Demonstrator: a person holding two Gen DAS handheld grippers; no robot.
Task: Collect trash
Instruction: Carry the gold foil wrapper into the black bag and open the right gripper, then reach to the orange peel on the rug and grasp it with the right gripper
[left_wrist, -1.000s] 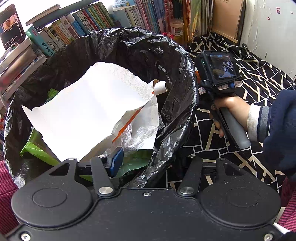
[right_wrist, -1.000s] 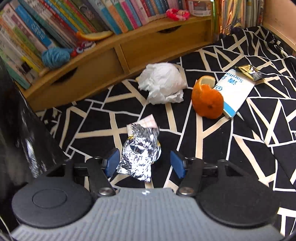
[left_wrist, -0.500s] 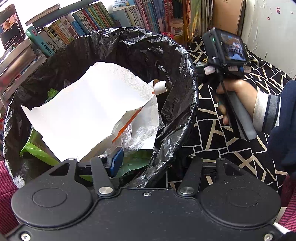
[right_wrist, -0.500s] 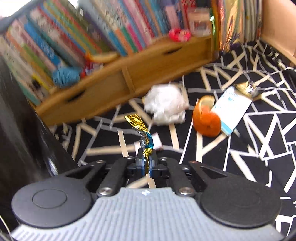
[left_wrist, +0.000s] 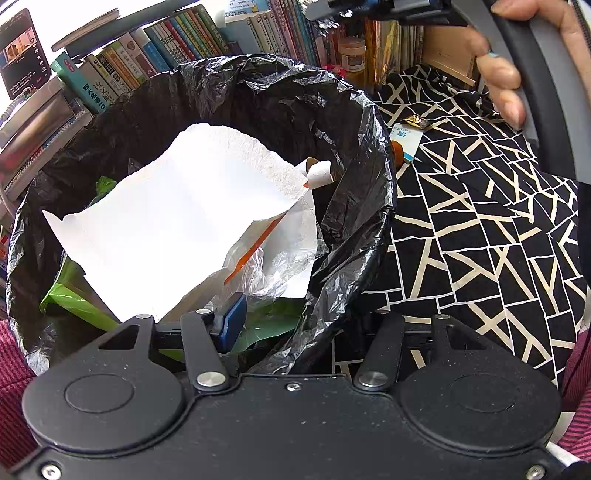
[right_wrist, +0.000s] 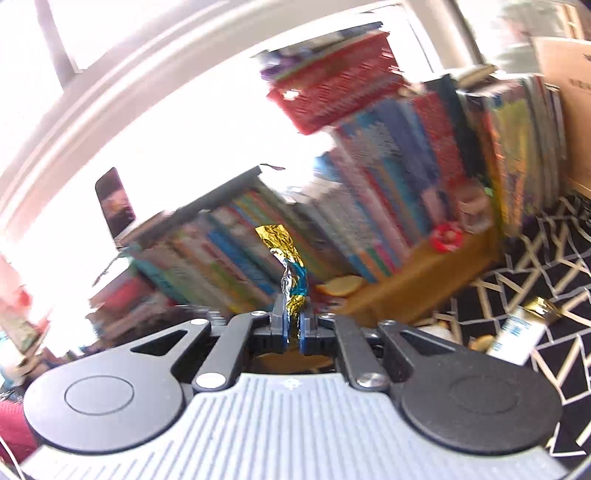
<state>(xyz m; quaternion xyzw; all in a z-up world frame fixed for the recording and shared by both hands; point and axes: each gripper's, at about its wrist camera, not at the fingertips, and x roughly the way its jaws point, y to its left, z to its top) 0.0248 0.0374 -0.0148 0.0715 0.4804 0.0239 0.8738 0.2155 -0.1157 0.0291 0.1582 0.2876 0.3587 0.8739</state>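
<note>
In the left wrist view, our left gripper straddles the near rim of the black bag, one blue pad inside and the other finger outside. The jaws are part closed on the plastic, holding the mouth open. Inside lie a white paper, clear film and green scraps. At the top right our right hand holds its tool high above the rim. Beyond the bag, on the cloth, a blue and white packet and a gold wrapper still wait.

In the right wrist view, the right gripper is clenched on a foil wrapper, which stands up between the pads; the jaws eased very slightly in the last half second but the foil is still pinched. The picture is blurred. We judge the carry to the bag is in hand. Next we need to bring the foil over the open mouth, clear of the rim, and let go.

The surface is a black cloth with cream lines. Behind it a wooden shelf holds rows of books below a bright window.
</note>
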